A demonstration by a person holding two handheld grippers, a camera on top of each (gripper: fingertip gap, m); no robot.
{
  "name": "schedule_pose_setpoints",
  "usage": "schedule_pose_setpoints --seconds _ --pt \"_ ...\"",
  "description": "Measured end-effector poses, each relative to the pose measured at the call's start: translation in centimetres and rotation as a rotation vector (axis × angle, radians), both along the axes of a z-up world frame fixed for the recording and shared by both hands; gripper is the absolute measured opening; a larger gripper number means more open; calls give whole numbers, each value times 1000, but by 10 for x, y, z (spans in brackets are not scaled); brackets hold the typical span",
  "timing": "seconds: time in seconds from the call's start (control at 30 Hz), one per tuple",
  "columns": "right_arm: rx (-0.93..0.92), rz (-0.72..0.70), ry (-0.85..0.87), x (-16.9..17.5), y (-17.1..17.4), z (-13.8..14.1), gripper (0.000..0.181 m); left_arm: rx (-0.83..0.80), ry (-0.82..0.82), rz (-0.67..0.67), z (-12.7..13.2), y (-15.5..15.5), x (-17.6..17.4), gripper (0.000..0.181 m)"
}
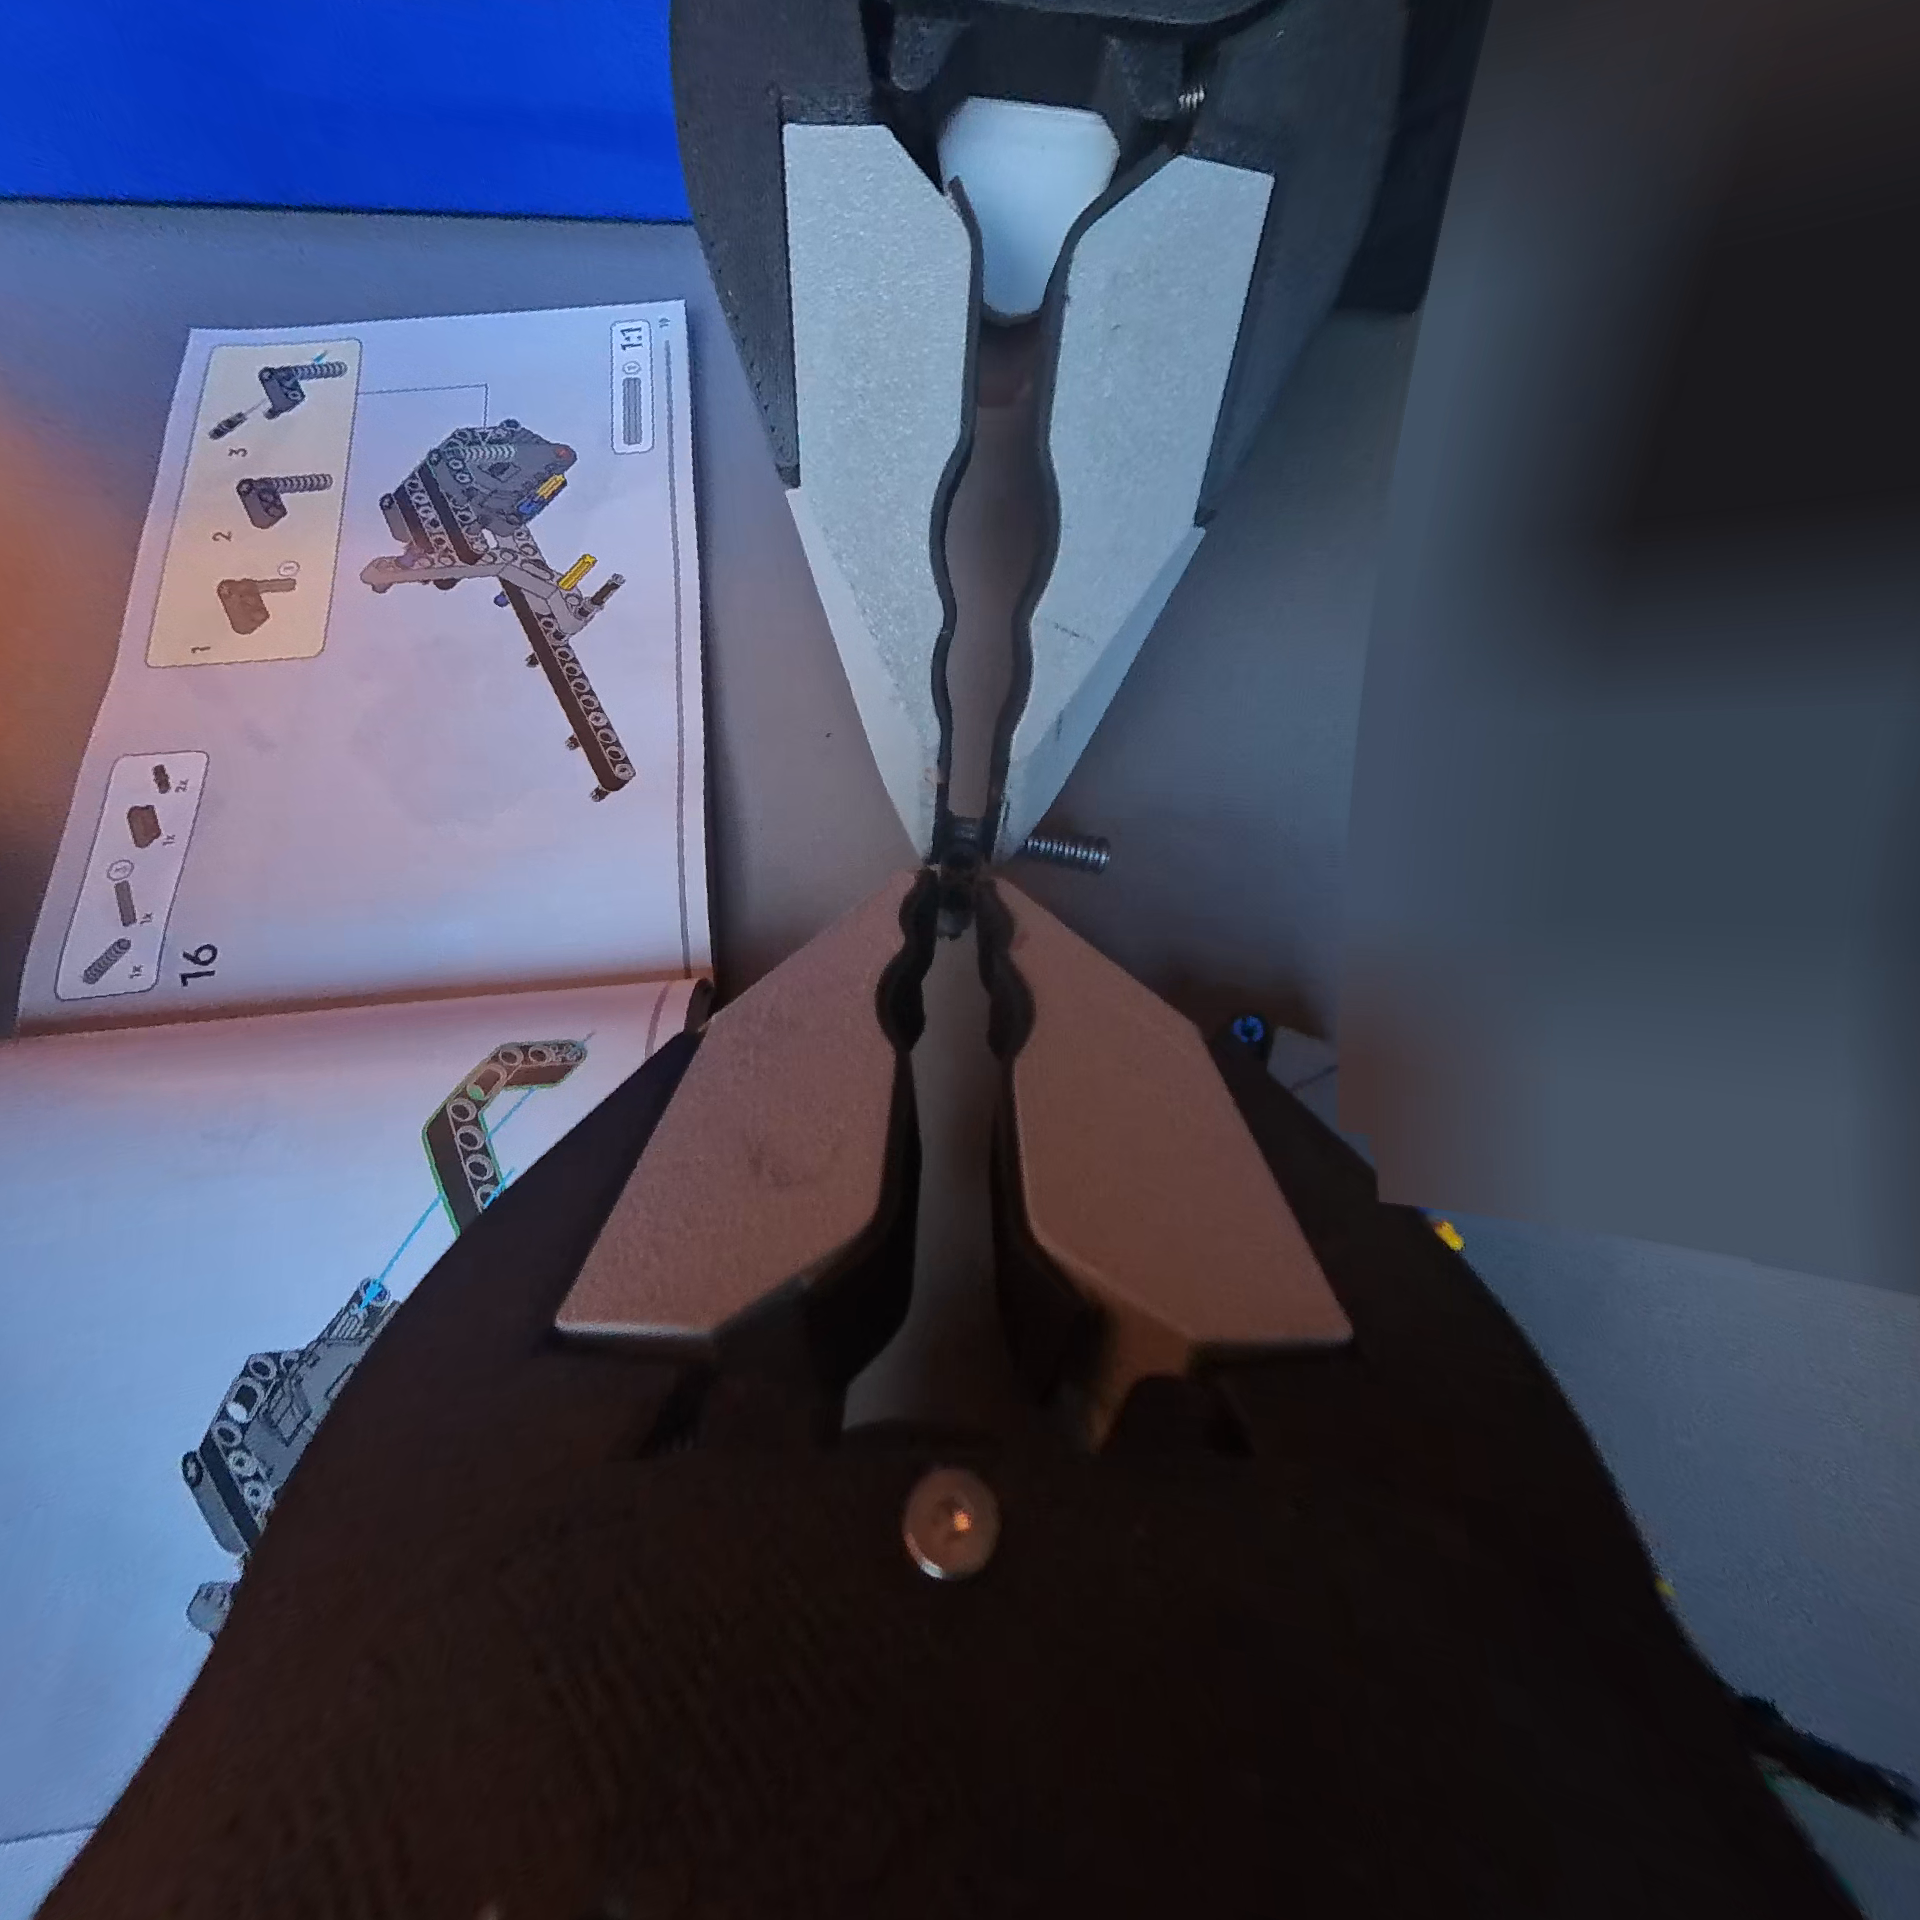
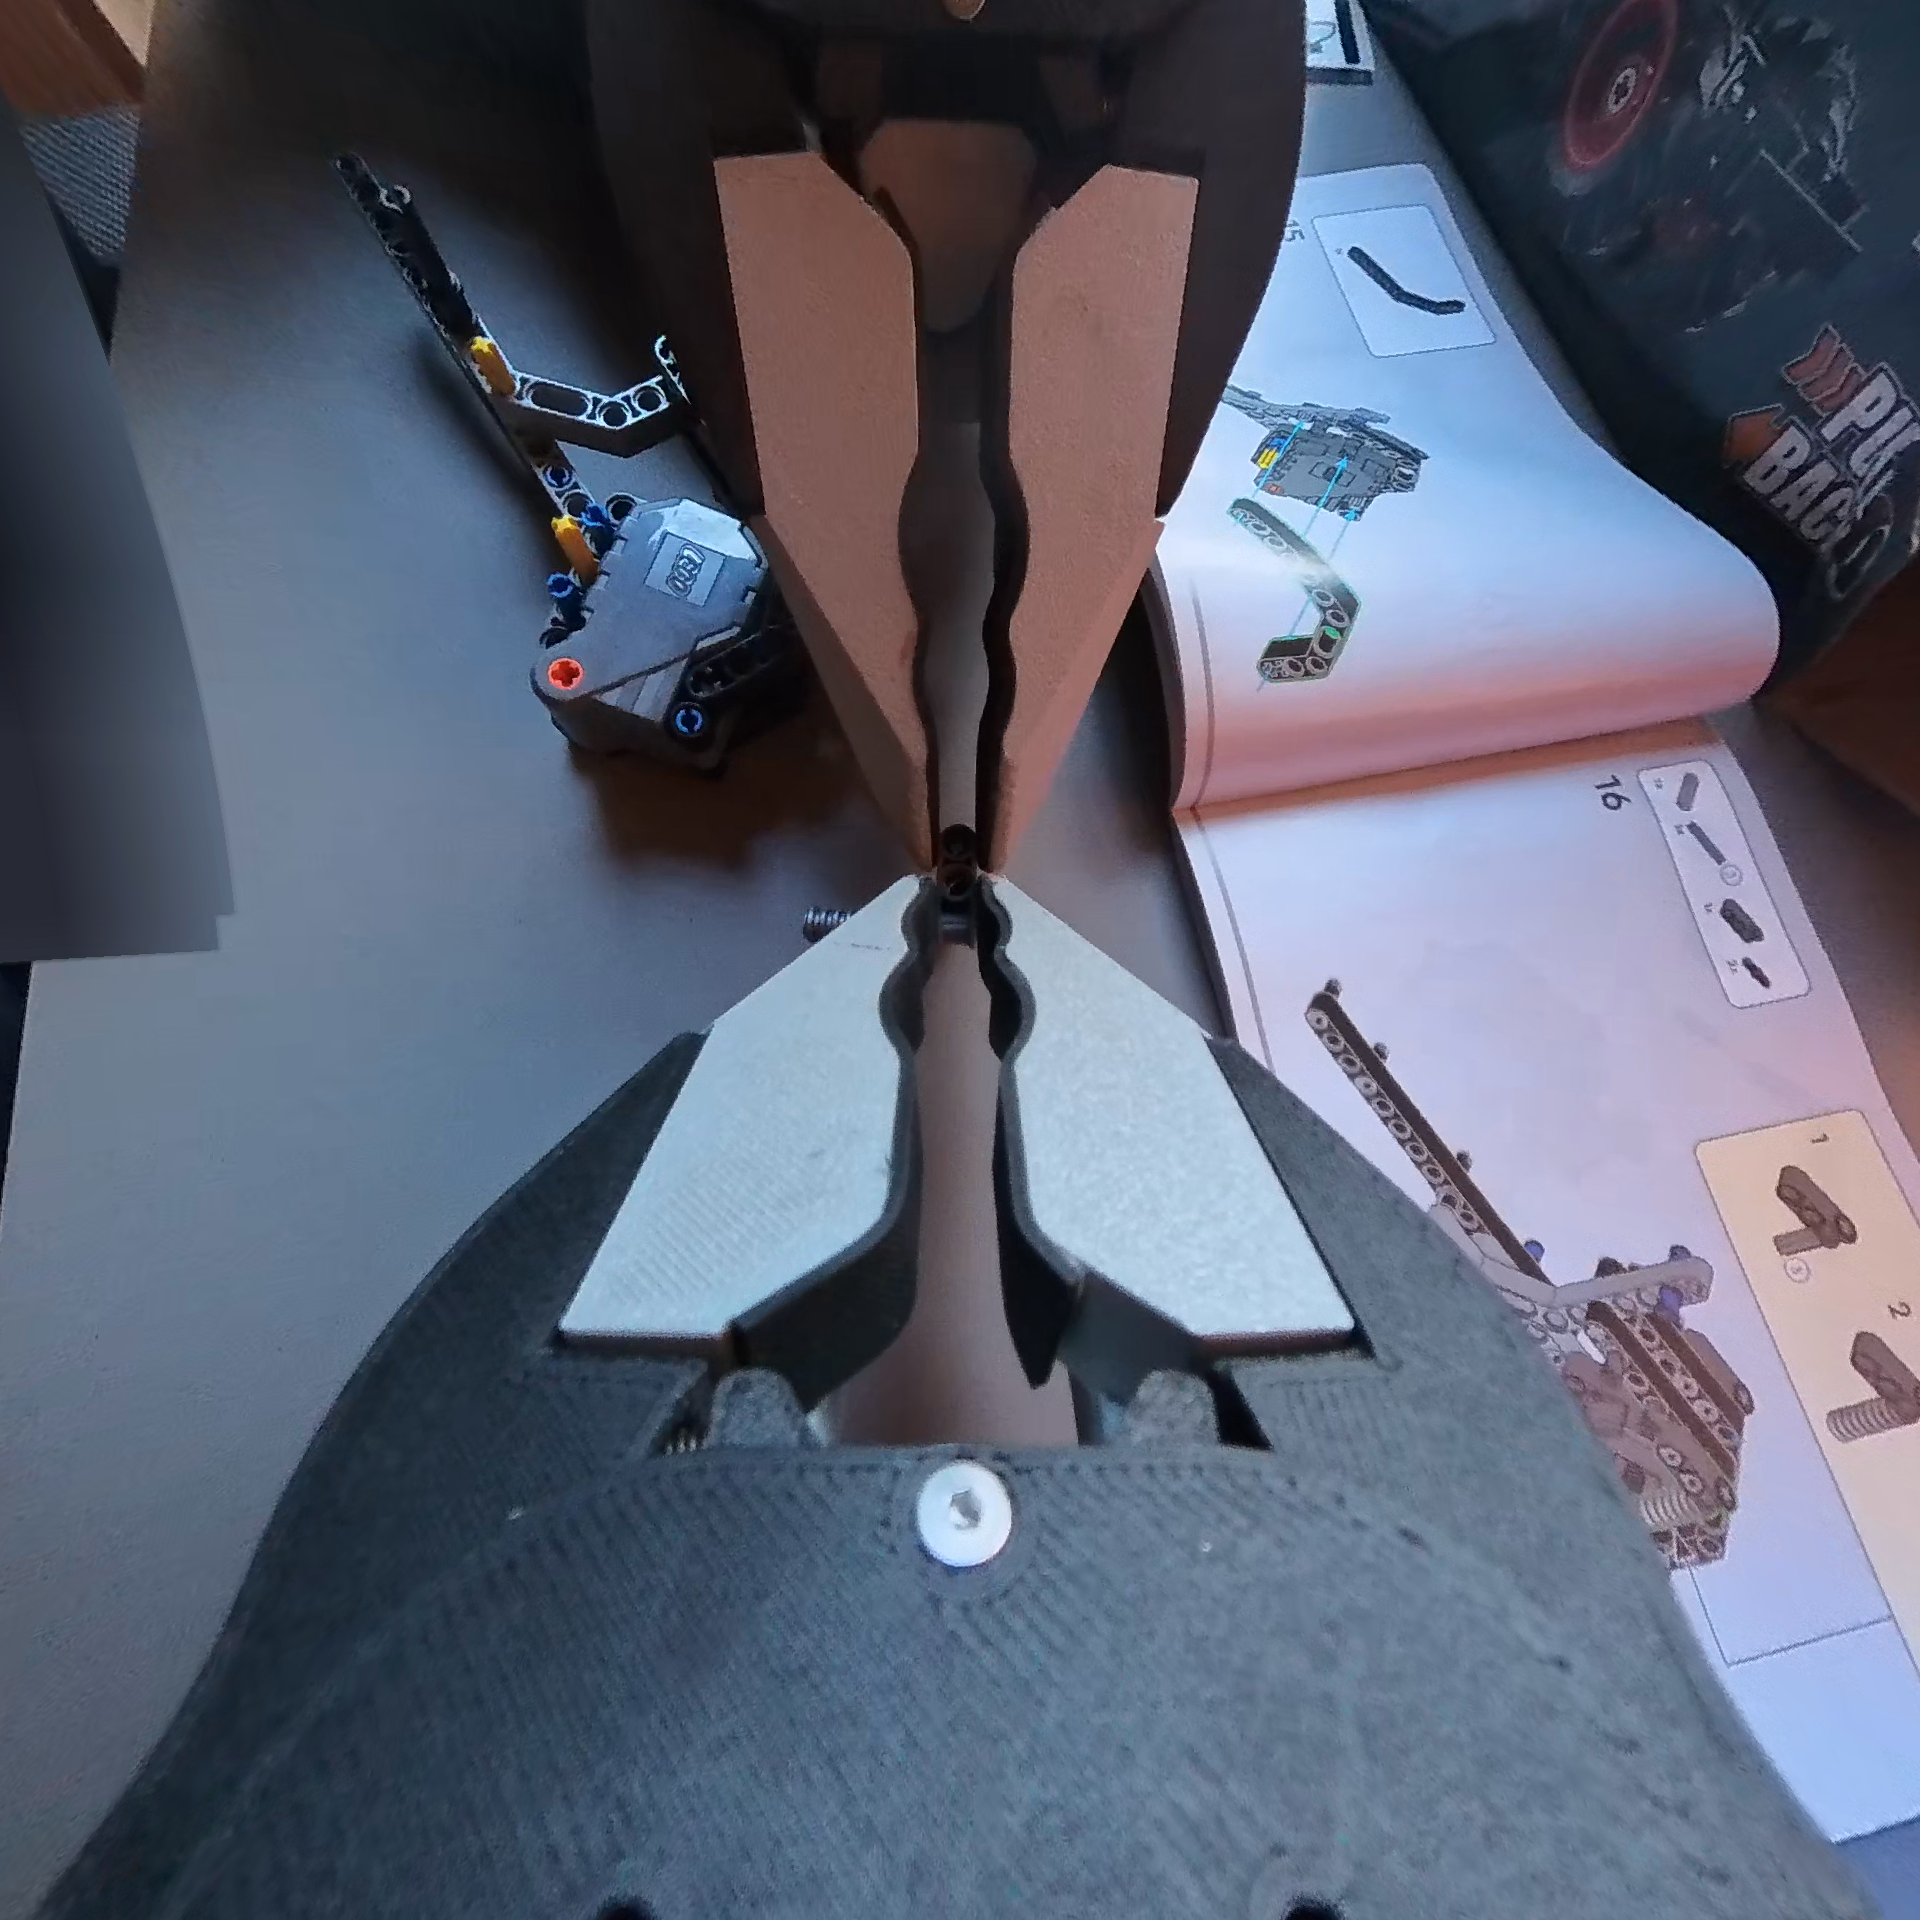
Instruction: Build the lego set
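At frame centre, the left gripper and right gripper are meeting tip to tip, each with fingers nearly closed and pinching the same small black lego piece. The part-built lego model is lying on the grey counter upper left, the instruction booklet sitting open at right

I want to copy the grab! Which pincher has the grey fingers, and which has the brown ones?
The right gripper has light grey fingers; the left gripper has tan-brown fingers. They meet tip to tip, pinching small black lego pieces.
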State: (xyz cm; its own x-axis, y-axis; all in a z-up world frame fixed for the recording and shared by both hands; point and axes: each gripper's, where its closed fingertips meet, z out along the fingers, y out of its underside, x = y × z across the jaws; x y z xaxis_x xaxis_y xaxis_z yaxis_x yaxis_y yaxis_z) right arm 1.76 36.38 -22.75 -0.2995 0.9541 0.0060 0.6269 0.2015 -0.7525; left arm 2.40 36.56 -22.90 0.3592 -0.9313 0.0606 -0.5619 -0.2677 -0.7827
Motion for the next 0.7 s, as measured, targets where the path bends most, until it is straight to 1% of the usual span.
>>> schedule_pose_setpoints --seconds 0.2,0.3,0.4,0.57,0.7 --pt "23 6 9 0 0 0 5 -13 -28 3 0 0 0 6" --pt "27 12 -24 1 -2 -8 5 -14 8 -6 -6 -2 0 6" --pt "37 8 -25 0 0 -8 5 -2 24 3 -7 -1 0 6" --pt "-15 4 -17 0 0 -8 5 -47 4 2 -7 -1 -1 6" --pt "3 15 -8 0 0 -8 5 -78 -9 0 -7 -1 -1 6"
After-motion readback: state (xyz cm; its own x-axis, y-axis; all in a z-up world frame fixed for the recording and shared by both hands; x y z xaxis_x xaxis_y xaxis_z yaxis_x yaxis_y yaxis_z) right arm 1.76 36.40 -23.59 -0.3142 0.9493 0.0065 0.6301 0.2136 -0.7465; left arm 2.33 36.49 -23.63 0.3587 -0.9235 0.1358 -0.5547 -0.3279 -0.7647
